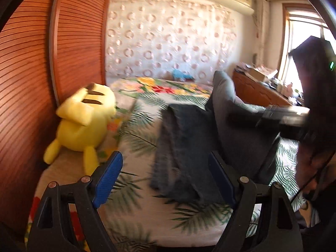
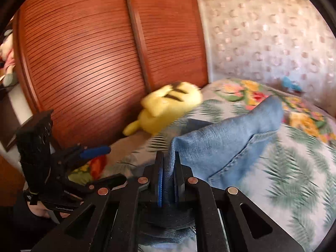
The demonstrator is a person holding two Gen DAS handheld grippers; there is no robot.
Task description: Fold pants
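**Mid-fold: one end of the pants raised, the other tool free**

My right gripper [image 2: 168,174] is pinching an edge of the pants [image 2: 220,138], blue pads pressed on the denim, which rises from the bed [image 2: 294,168] toward 1 o'clock in that view. From my left wrist, the same pants [image 1: 180,142] lie in a dark strip across the leaf-print cover at about 12 o'clock, one end lifted at 2 o'clock where the right tool holds it.

My left gripper [image 1: 166,178] stands spread wide and holds nothing, above the near end of the cloth.

I judge I am carrying one end over to lay it on the other. Next I should bring the held edge down square onto the flat part, using the left tool to pin or smooth the crease. A yellow plush toy [image 1: 84,121] sits at 10 o'clock, well apart.
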